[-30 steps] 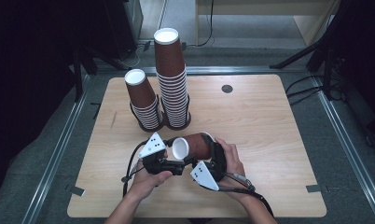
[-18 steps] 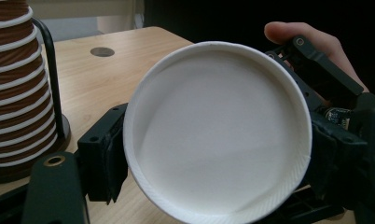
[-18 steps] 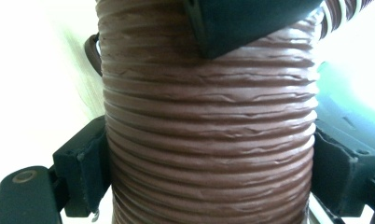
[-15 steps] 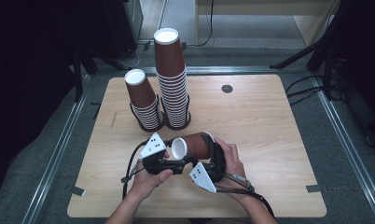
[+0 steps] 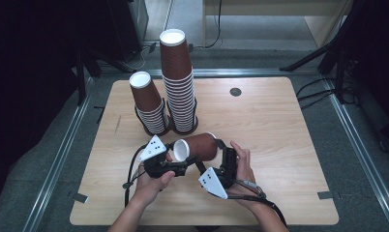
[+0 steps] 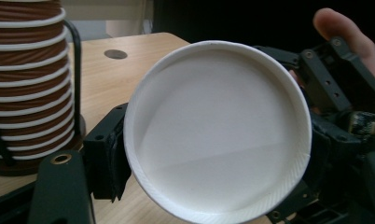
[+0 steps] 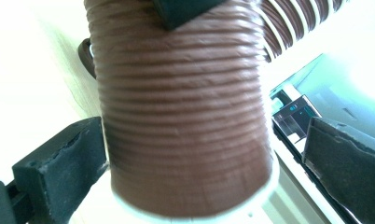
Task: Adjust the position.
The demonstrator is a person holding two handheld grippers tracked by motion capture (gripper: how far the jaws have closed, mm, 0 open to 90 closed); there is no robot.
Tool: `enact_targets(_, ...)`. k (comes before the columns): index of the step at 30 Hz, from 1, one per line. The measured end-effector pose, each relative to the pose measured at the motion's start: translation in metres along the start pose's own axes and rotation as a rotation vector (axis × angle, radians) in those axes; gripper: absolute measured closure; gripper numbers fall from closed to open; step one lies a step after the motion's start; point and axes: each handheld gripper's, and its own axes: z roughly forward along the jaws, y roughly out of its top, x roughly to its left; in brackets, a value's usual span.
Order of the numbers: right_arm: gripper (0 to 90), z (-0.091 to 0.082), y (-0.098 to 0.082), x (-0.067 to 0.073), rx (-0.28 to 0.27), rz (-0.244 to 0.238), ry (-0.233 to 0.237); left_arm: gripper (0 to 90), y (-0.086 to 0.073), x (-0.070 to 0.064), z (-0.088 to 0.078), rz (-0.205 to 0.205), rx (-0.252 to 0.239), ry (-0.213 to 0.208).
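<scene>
A brown ribbed paper cup (image 5: 198,147) lies level above the table between both grippers, its white end (image 6: 218,135) facing the left one. My left gripper (image 5: 179,160) has just been closing and is shut on the cup near that end; one black pad (image 6: 108,158) presses its side. My right gripper (image 7: 204,158) has just been opening: the cup (image 7: 181,121) still sits between its jaws, but the right pad (image 7: 344,158) stands clear of it. In the high view the right gripper (image 5: 220,155) is at the cup's far end.
Two stacks of upturned brown cups stand in black wire holders behind the hands: a tall one (image 5: 179,82) and a shorter, leaning one (image 5: 149,104). The wooden table (image 5: 279,125) has a round hole (image 5: 235,92) at the back. Metal rails run along its sides.
Both hands and the cup keep their place. No other shift is plain in the high view.
</scene>
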Motion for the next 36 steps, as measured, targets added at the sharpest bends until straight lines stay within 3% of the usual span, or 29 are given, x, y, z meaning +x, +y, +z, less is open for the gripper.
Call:
enact_targets(9, 0.0, -0.009, -0.007, -0.003, 0.017, 0.071, 0.003, 22.9, 0.0, 0.011, -0.005, -0.02, -0.024, 0.031)
enact_targets(12, 0.0, -0.015, -0.009, -0.007, 0.036, 0.163, 0.002, 22.9, -0.001, 0.012, -0.007, -0.021, -0.037, 0.045)
enact_targets(13, 0.0, -0.015, -0.009, -0.007, 0.036, 0.163, 0.002, 22.9, -0.001, 0.012, -0.008, -0.021, -0.042, 0.049)
enact_targets(14, 0.0, -0.018, -0.009, -0.008, 0.037, 0.211, -0.003, 22.8, -0.001, 0.012, -0.008, -0.022, -0.046, 0.053)
enact_targets(15, 0.0, -0.018, -0.009, -0.008, 0.037, 0.211, -0.003, 22.8, -0.002, 0.012, -0.008, -0.021, -0.049, 0.056)
enact_targets(18, 0.0, -0.021, -0.008, -0.012, 0.058, 0.286, -0.01, 22.8, -0.002, 0.013, -0.008, -0.021, -0.054, 0.062)
enact_targets(21, 0.0, -0.024, -0.006, -0.019, 0.063, 0.419, 0.013, 22.8, -0.003, 0.013, -0.007, -0.021, -0.055, 0.066)
enact_targets(25, 0.0, -0.028, -0.006, -0.032, 0.068, 0.695, 0.009, 22.8, -0.005, 0.014, -0.006, -0.024, -0.056, 0.071)
enact_targets(27, 0.0, -0.031, -0.007, -0.037, 0.071, 0.81, -0.001, 22.8, -0.006, 0.015, -0.005, -0.031, -0.057, 0.073)
enact_targets(30, 0.0, -0.034, -0.008, -0.043, 0.057, 0.947, -0.001, 22.8, -0.006, 0.015, -0.005, -0.032, -0.057, 0.074)
enact_targets(33, 1.0, -0.036, -0.008, -0.045, 0.043, 1.039, 0.011, 22.8, -0.006, 0.015, -0.005, -0.033, -0.065, 0.076)
enact_targets(36, 2.7, -0.036, -0.008, -0.047, 0.062, 1.147, 0.04, 22.8, -0.006, 0.014, -0.004, -0.036, -0.074, 0.078)
